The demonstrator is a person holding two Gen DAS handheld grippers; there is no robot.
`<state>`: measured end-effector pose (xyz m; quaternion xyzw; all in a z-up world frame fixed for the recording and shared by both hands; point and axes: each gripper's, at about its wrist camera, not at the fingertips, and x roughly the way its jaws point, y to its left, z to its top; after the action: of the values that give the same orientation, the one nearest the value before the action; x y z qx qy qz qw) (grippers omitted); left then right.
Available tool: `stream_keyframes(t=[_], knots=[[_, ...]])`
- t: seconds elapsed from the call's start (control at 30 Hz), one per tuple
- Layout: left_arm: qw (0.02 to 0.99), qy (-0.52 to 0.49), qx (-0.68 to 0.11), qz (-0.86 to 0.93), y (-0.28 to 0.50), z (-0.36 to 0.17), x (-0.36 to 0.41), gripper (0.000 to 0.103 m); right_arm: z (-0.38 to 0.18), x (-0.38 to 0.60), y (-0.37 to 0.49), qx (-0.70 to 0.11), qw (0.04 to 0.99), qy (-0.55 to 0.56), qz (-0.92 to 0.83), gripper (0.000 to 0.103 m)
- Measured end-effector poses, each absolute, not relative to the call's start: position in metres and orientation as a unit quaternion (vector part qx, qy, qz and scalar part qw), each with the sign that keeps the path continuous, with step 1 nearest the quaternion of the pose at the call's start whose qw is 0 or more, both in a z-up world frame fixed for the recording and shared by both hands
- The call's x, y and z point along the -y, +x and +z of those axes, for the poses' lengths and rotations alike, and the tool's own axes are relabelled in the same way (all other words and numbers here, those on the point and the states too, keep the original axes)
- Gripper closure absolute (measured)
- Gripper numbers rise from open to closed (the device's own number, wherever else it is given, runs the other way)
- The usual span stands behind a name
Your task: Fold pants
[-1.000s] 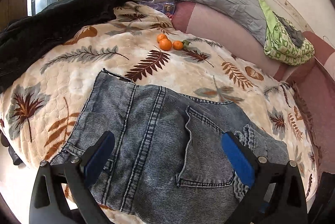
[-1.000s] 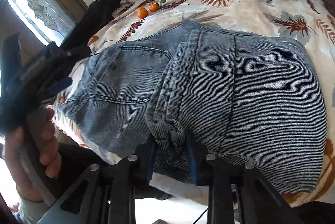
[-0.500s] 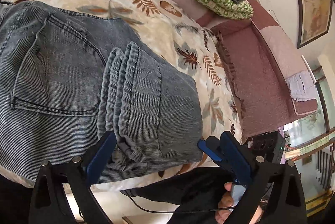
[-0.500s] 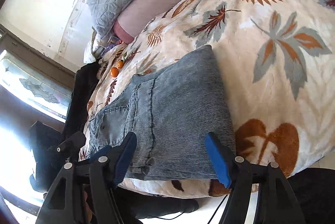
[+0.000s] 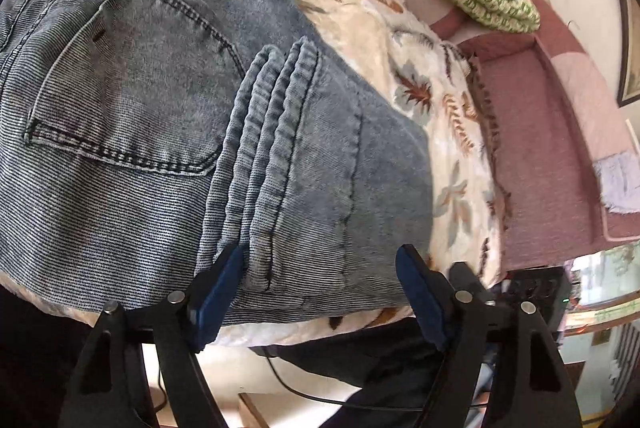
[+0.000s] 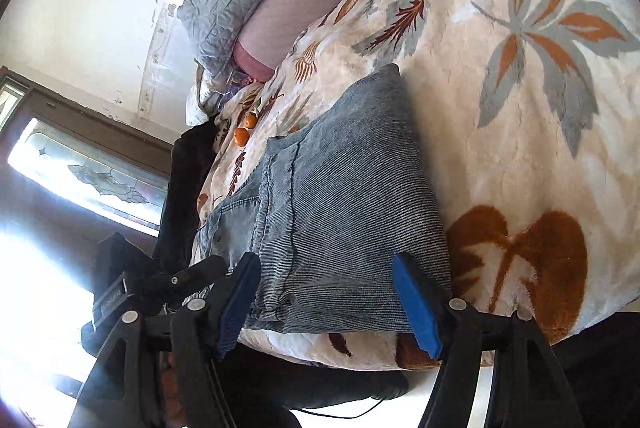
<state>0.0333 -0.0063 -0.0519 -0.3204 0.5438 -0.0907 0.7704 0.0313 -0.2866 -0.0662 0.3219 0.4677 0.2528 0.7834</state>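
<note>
Lying folded on the blanket [image 5: 384, 40] near its front edge, the pants [image 5: 168, 132] show a back pocket and stacked hems on top. Left gripper [image 5: 320, 292]: jaws closing, straddling the near folded edge, pads not yet pressing cloth. Right gripper [image 6: 328, 304]: jaws apart, framing the same edge, nothing gripped. Oranges [image 6: 245, 130] sit beyond the pants
</note>
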Motion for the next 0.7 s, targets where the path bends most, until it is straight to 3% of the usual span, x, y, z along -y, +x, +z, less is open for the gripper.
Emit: stream_keyframes(t=[0.07, 0.1, 0.13, 0.43, 0.5, 0.57, 0.63, 0.7], knots=[[0.778, -0.296, -0.552, -0.057, 0.032, -0.052, 0.006, 0.052, -0.066, 0.288, 0.031, -0.467, 0.782, 0.326, 0.253, 0.031], [0.781, -0.279, -0.558, -0.038, 0.031, -0.052, 0.005, 0.078, -0.066, 0.289, 0.03, -0.466, 0.782, 0.327, 0.253, 0.031], [0.781, -0.269, -0.563, -0.028, 0.03, -0.054, 0.003, 0.088, -0.065, 0.29, 0.029, -0.465, 0.783, 0.327, 0.252, 0.031], [0.79, -0.249, -0.559, -0.025, 0.015, -0.056, -0.002, 0.09, -0.038, 0.307, 0.033, -0.433, 0.783, 0.37, 0.249, 0.031], [0.792, -0.245, -0.559, -0.023, 0.012, -0.056, 0.0, 0.09, -0.03, 0.303, 0.041, -0.43, 0.783, 0.367, 0.259, 0.027], [0.793, -0.244, -0.558, -0.023, 0.013, -0.056, 0.001, 0.09, -0.043, 0.292, 0.051, -0.462, 0.763, 0.363, 0.268, 0.02], [0.788, -0.252, -0.561, -0.021, 0.014, -0.058, 0.0, 0.089, -0.083, 0.275, 0.06, -0.549, 0.734, 0.322, 0.238, 0.016], [0.786, -0.261, -0.56, -0.022, 0.011, -0.055, -0.004, 0.088, -0.079, 0.274, 0.054, -0.526, 0.752, 0.306, 0.252, 0.016]])
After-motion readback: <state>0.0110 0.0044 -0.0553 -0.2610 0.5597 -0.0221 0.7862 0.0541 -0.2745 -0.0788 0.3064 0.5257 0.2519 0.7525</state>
